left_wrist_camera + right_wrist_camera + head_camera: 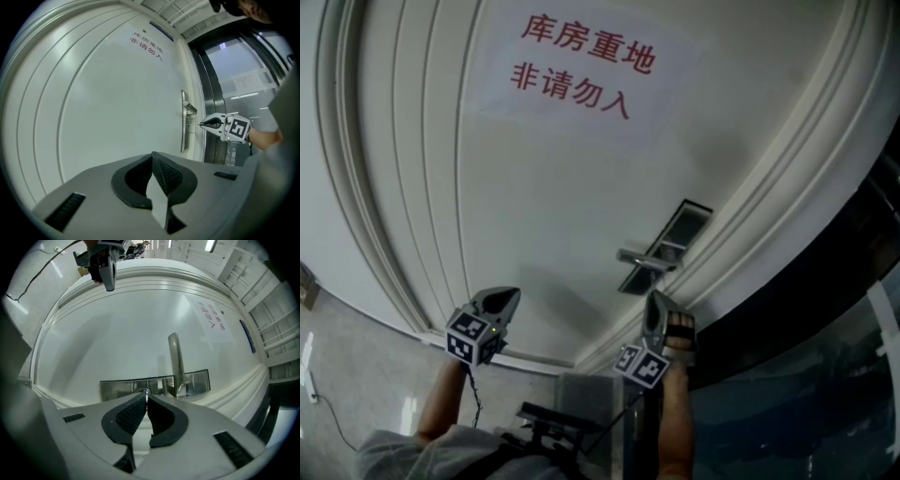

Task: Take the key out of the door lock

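The key showed only as a thin, dull metal sliver. It ran level from the steel lock plate, below the lever handle, to the tips of the right tool, whose jaws were pinched together on it. Whether its end sat in the keyhole could not be made out. The left tool was held off the white door, jaws closed on nothing. A paper sign on the door read, in red, 库房重地 非请勿入.
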Motion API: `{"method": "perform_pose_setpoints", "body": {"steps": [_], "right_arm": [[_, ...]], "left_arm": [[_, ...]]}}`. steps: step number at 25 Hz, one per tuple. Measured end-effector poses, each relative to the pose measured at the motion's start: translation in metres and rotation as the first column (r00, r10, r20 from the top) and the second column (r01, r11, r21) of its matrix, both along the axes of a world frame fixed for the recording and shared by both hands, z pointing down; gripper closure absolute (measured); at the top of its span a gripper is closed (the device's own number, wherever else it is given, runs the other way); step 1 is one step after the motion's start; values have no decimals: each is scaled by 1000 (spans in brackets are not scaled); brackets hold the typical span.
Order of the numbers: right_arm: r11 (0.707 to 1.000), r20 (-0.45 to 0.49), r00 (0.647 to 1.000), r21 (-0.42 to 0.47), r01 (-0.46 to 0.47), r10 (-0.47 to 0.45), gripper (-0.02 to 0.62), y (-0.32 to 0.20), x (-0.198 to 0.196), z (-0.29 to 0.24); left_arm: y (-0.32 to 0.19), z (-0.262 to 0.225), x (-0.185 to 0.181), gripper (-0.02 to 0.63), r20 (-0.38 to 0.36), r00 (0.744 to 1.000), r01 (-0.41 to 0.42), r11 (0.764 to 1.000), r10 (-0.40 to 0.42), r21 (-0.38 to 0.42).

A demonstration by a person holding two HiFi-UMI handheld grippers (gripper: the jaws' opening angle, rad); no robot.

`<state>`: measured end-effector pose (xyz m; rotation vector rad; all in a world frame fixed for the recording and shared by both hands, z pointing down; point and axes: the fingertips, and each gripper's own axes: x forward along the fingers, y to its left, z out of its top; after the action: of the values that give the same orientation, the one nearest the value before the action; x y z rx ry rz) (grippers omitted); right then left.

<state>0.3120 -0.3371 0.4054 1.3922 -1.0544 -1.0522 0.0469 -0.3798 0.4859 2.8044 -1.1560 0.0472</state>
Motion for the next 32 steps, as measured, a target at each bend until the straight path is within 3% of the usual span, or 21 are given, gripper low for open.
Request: {"method": "perform_pose_setpoints", "body": {"steps": [2,6,9,11,14,17,23,29,32], "right_arm": [[1000,37,999,4,3,-3,574,6,-1,-1],[1000,199,980,22,12,-16,574,20,-1,-2],[999,326,945,47,6,-21,574,32,1,-3],[998,427,904,64,2,-30,574,40,1,-4],[996,581,812,88,1,-52,574,55,-2,-3],[992,731,676,125,-2,-91,574,68,-6,4],[987,882,450,158,-1,-140,574,87,-21,9],[986,942,296,165,-6,-156,574,95,-23,22],[985,953,254,173,-4,-166,574,95,-20,29]], "left_arm": [[1,-1,2,601,-1,1000,-7,1000,7,3],[4,-1,4,601,-1,1000,-20,1000,20,5],[8,-2,6,601,0,1000,-29,1000,29,10],[10,-4,7,601,0,999,-35,999,35,15],[14,-6,9,601,2,999,-46,999,46,22],[18,-7,11,601,6,999,-55,998,54,27],[23,-8,14,601,10,998,-65,997,64,34],[24,-7,18,601,13,997,-75,997,74,32],[24,-5,18,601,17,997,-76,997,76,30]]}}
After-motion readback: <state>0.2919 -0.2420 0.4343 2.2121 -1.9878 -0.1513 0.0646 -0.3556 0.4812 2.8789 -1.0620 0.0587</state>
